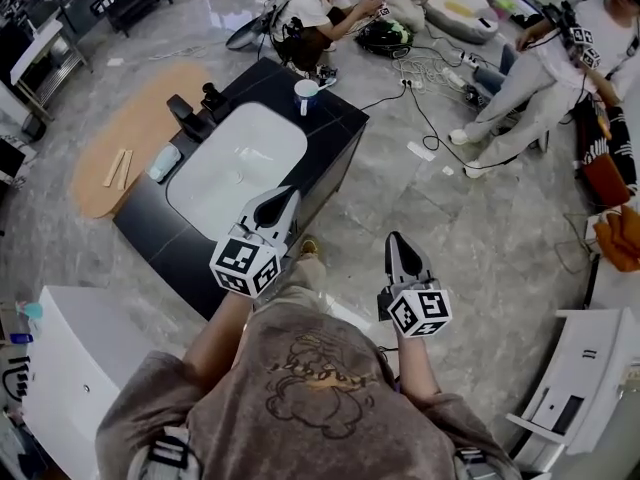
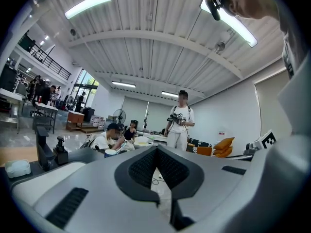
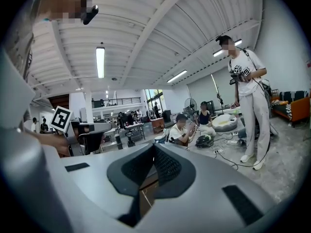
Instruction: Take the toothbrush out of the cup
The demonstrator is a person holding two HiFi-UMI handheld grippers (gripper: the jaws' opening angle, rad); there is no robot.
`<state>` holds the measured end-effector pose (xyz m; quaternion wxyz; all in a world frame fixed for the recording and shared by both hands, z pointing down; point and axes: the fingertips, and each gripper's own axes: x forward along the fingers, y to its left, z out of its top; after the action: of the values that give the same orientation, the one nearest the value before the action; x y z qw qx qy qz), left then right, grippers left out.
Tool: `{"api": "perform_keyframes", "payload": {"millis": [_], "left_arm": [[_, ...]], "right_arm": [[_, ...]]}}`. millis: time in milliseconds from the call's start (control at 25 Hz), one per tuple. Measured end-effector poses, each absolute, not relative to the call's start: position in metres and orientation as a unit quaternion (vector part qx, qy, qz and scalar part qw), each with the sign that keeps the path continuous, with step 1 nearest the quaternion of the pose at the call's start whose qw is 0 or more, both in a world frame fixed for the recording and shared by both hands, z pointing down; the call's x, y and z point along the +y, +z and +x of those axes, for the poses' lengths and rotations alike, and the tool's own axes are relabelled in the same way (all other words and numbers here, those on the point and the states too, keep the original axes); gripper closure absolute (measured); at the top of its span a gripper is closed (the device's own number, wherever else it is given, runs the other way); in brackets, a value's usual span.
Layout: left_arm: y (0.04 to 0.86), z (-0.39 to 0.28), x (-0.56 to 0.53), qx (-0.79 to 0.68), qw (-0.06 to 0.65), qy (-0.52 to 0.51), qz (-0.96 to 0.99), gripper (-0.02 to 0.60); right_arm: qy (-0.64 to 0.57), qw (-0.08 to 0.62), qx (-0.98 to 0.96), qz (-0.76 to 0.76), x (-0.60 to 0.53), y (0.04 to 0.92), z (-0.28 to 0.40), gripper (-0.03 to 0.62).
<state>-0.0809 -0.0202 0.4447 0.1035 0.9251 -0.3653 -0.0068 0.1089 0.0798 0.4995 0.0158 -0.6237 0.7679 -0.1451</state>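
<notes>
**Head view, looking steeply down.** Cup (image 1: 306,92): small, white-walled, pale blue at the mouth. Upright on the far right corner of the black counter (image 1: 335,118), just beyond the far end of the white basin (image 1: 235,158). Also visible low in the left gripper view (image 2: 111,152) and the right gripper view (image 3: 160,140), as a small pale cylinder. Toothbrush: too small to separate from the cup in any view. Cup well apart from both grippers, with the whole basin between.

**Grippers.** Left gripper (image 1: 288,196): dark jaws pressed together with nothing between them, pointing level over the near right edge of the counter toward the cup. Right gripper (image 1: 397,240): jaws likewise closed and empty, held over the grey marble floor (image 1: 470,218) to the right of the counter.

**Counter fittings.** Black faucet (image 1: 188,116) at the far left of the basin. Pale green lump (image 1: 164,162) just beside the basin's left rim.

**Markings.** Black-and-white square marker patterns on each gripper's cube, made of coded blocks rather than words. Line drawing of a cartoon figure on the wearer's brown shirt (image 1: 320,378), any lettering too faint to read. Similar square markers on the gear held by the seated person (image 1: 560,53) at far right.
</notes>
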Motion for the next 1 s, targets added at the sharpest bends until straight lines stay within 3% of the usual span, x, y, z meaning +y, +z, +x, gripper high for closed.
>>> {"api": "perform_keyframes", "payload": {"millis": [1000], "left_arm": [[0.422, -0.002, -0.245, -0.352, 0.111, -0.02, 0.929, 0.561]], "right_arm": [[-0.139, 0.014, 0.763, -0.631, -0.139, 0.478, 0.185, 0.591]]}}
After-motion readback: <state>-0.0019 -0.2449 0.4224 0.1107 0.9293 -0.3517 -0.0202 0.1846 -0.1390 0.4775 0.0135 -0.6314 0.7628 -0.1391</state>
